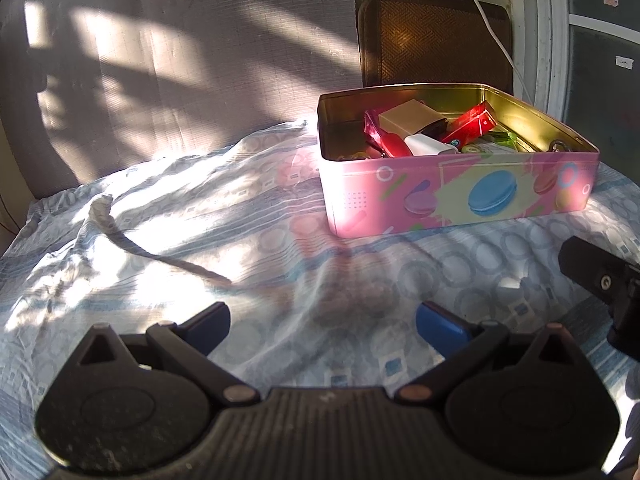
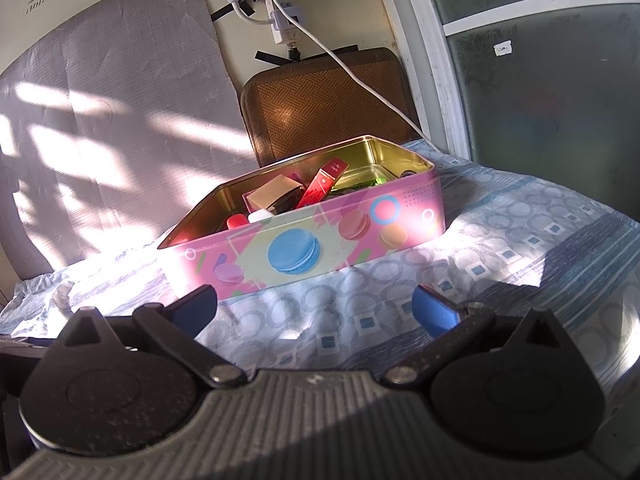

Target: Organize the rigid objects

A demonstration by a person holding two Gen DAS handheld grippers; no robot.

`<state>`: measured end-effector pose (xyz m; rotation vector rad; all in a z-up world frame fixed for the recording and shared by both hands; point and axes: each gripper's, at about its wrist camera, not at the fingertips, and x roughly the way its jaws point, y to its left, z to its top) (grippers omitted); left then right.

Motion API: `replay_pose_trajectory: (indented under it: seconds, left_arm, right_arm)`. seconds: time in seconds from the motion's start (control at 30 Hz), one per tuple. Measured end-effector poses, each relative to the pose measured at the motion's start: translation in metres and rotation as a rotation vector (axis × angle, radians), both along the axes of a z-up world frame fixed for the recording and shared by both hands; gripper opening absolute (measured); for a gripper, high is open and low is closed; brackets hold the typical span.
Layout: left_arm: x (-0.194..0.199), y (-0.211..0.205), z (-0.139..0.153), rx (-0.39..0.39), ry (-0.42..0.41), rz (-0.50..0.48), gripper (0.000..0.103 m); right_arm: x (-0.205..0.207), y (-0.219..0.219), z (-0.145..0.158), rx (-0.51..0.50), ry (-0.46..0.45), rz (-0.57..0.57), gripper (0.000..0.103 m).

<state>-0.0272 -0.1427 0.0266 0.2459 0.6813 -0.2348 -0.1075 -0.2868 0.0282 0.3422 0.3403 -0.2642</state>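
An open pink tin with macaron pictures point(image 1: 460, 196) sits on the patterned bedsheet, also in the right wrist view point(image 2: 304, 248). It holds several small items: a red box point(image 1: 474, 122), a beige box point(image 1: 408, 116), a white plug-like piece point(image 1: 428, 145), a red box point(image 2: 322, 184) standing tilted. My left gripper point(image 1: 322, 320) is open and empty, over the sheet in front of the tin. My right gripper point(image 2: 316, 306) is open and empty, just in front of the tin. Part of the right gripper point(image 1: 604, 280) shows at the right of the left wrist view.
A grey cord point(image 1: 132, 240) lies on the sheet point(image 1: 200, 220) to the left. A brown woven cushion point(image 2: 320, 108) leans on the wall behind the tin. A white cable point(image 2: 352, 72) hangs from a wall socket. A window frame point(image 2: 436, 60) stands at right.
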Motion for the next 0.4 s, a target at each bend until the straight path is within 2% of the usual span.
replay_pose_trajectory:
  seconds: [0.4]
  left_arm:
    - [0.0027,0.0008,-0.0019,-0.022,0.033,-0.013,0.103]
  right_arm:
    - [0.002,0.0014,-0.0042,0.002,0.007,0.008,0.103]
